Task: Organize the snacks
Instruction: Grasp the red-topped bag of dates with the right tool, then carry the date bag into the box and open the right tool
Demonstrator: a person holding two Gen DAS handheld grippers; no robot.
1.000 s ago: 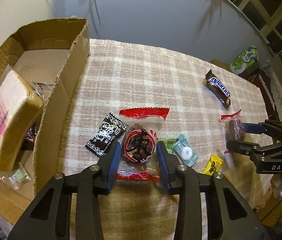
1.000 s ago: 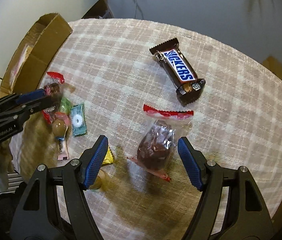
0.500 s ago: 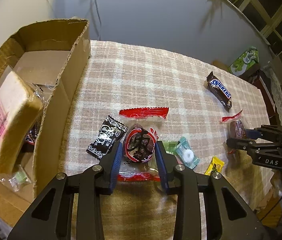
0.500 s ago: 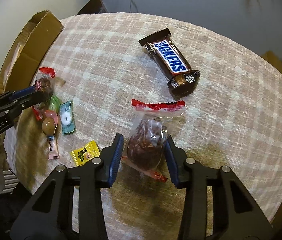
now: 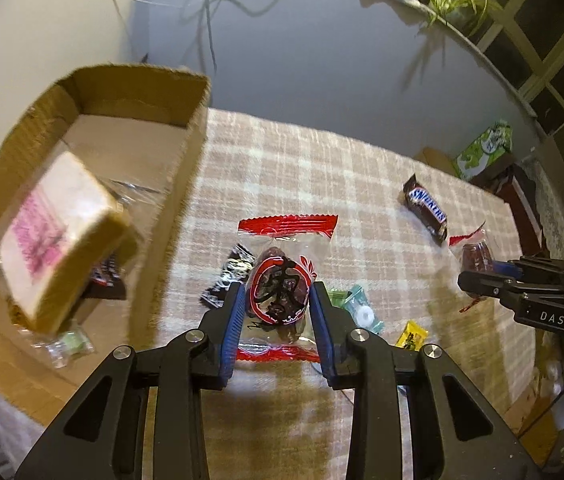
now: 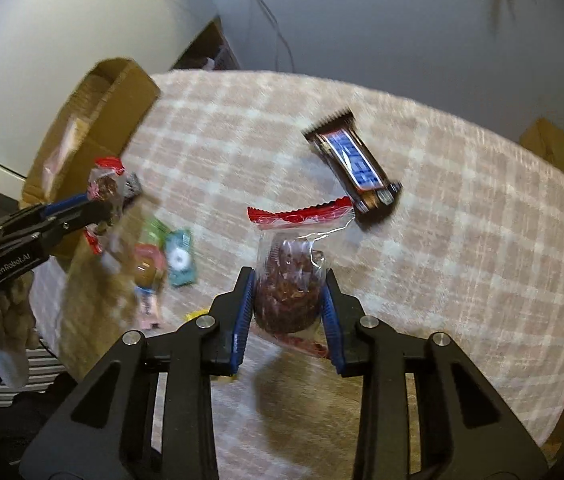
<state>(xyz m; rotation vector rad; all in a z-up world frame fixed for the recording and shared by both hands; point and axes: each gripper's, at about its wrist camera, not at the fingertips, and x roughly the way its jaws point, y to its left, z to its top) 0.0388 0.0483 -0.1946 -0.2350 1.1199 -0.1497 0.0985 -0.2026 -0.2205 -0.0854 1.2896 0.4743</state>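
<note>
While closing right gripper [image 6: 286, 300] pinches one of two red-topped packets [image 6: 288, 300], one Snickers bar [image 6: 352, 162]

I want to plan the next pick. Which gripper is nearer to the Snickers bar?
Right. The right gripper, closing on a red-topped packet, is just below the Snickers bar; the left gripper is far across the table, near the cardboard box.

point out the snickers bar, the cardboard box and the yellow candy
snickers bar [image 5: 426, 210], left wrist view, on its blue logo
cardboard box [image 5: 191, 152], left wrist view, on its right wall
yellow candy [image 5: 412, 336], left wrist view, on the wrapper's middle
</note>
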